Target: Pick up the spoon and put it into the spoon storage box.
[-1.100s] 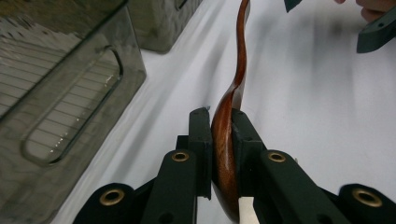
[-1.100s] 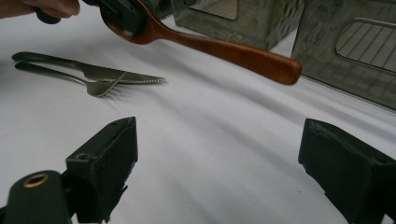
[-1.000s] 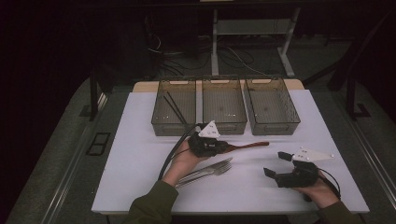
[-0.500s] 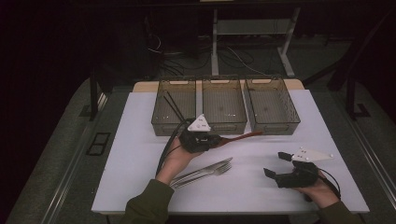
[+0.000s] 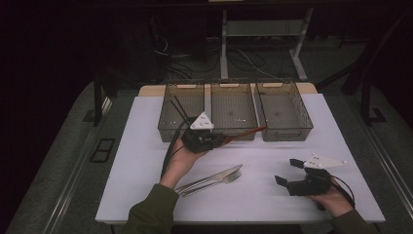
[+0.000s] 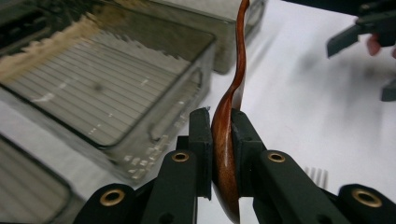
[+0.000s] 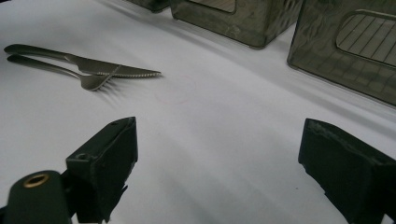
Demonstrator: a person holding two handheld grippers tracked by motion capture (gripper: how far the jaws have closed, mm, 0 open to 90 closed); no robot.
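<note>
Near the front wall of the middle bin (image 5: 233,109), the left gripper (image 5: 221,140) has its jaws clamped on a brown wooden spoon (image 5: 246,131). Its own view shows the pads pressing both sides of the spoon's bowl (image 6: 224,154), whose lower end is cut off by the frame's bottom edge, while the handle runs up out of the top edge. From above, the bowl is hidden inside the gripper and the handle points right, toward the right bin (image 5: 284,109); whether it touches a bin wall is hard to tell. Two dark sticks (image 5: 179,111) lean in the left bin (image 5: 182,114). A knife (image 5: 214,178) and fork (image 5: 221,181) lie together on the white table (image 5: 146,161), partly behind the left sleeve. The right gripper (image 5: 284,171) rests low near the table's front, jaws wide apart and empty.
</note>
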